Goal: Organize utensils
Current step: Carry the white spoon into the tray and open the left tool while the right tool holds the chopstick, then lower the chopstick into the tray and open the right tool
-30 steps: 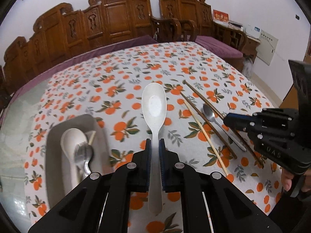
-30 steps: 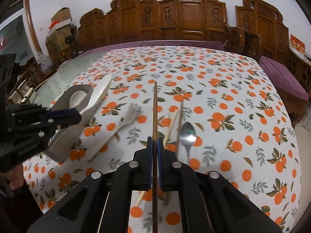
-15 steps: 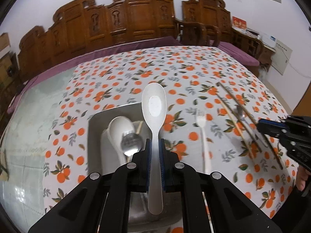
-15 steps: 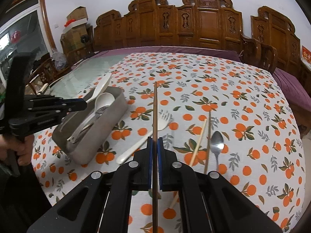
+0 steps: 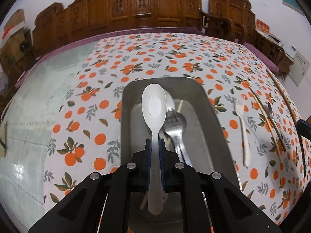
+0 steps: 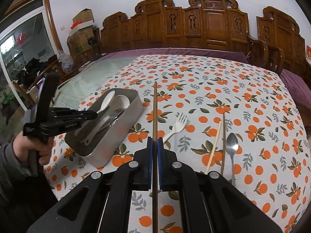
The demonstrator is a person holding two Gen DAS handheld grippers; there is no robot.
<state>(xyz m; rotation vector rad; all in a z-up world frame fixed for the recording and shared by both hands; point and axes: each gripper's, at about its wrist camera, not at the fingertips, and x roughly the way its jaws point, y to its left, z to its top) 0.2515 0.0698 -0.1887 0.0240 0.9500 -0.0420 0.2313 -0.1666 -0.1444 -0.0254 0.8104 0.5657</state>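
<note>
My left gripper (image 5: 155, 145) is shut on a white spoon (image 5: 154, 108) and holds it above the grey metal tray (image 5: 211, 116). The tray holds another white spoon, a metal fork (image 5: 176, 124) and a chopstick. In the right wrist view the left gripper (image 6: 93, 115) hovers over the tray (image 6: 124, 134). My right gripper (image 6: 155, 141) is shut on a dark brown chopstick (image 6: 155, 112), held above the cloth right of the tray. A white fork (image 6: 177, 125), a light chopstick (image 6: 213, 147), a dark chopstick (image 6: 223, 145) and a metal spoon (image 6: 231, 145) lie on the cloth.
The table has an orange-print cloth (image 6: 233, 97) and a bare glass part (image 5: 35, 97) at the left. Carved wooden chairs (image 6: 194, 25) line the far side. Boxes (image 6: 81, 29) stand at the back left.
My left gripper has carried the white spoon leftward from over the cloth to above the tray. My right gripper keeps the dark chopstick and has drawn back and up a little.
</note>
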